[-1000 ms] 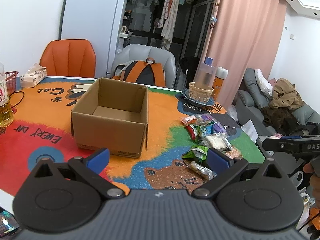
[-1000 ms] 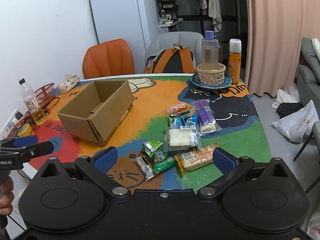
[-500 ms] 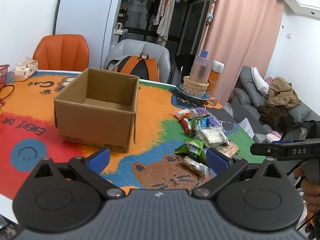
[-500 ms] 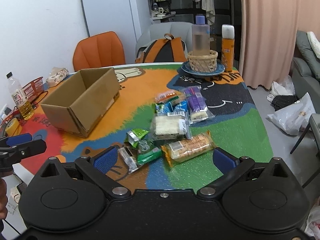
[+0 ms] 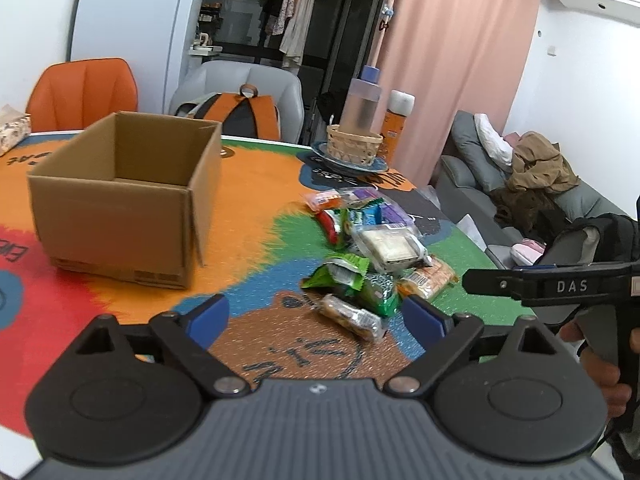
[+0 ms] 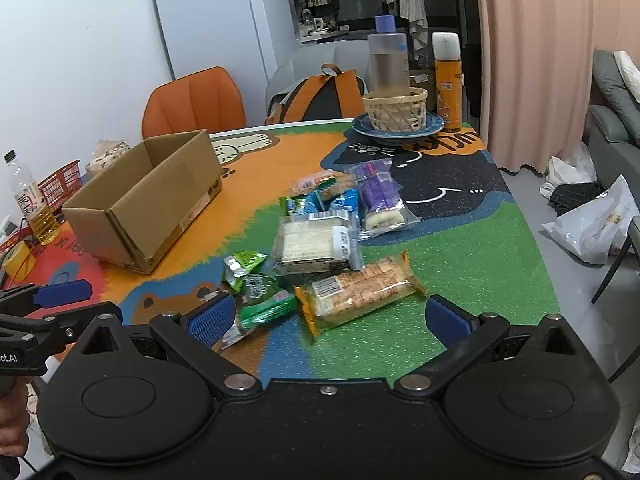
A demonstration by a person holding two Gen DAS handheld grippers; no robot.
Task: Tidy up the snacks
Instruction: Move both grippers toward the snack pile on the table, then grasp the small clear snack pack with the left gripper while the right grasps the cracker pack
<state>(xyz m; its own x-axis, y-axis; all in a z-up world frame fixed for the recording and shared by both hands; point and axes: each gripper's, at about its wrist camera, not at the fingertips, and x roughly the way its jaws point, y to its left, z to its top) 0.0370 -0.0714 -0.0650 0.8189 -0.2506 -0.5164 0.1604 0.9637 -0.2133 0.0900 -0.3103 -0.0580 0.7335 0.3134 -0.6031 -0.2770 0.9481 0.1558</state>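
An open empty cardboard box (image 5: pixel 120 196) (image 6: pixel 148 208) stands on the colourful table mat. To its right lies a pile of wrapped snacks: an orange cracker pack (image 6: pixel 360 292) (image 5: pixel 428 280), a white sandwich pack (image 6: pixel 316 240) (image 5: pixel 392 246), green packets (image 6: pixel 256 284) (image 5: pixel 352 280), a purple pack (image 6: pixel 378 198) and a small bar (image 5: pixel 348 316). My left gripper (image 5: pixel 316 320) is open and empty, just short of the bar. My right gripper (image 6: pixel 328 316) is open and empty, just short of the orange cracker pack.
A blue plate with a woven basket and a bottle (image 6: pixel 390 64) and an orange can (image 6: pixel 448 80) stand at the table's far end. An oil bottle (image 6: pixel 32 204) and red basket (image 6: pixel 60 184) are at the left. Chairs and a backpack (image 5: pixel 244 116) stand behind.
Both grippers have moved forward toward the snack pile, which now looks larger and nearer. The left view has swung right, so the box sits further left. Both stay open.
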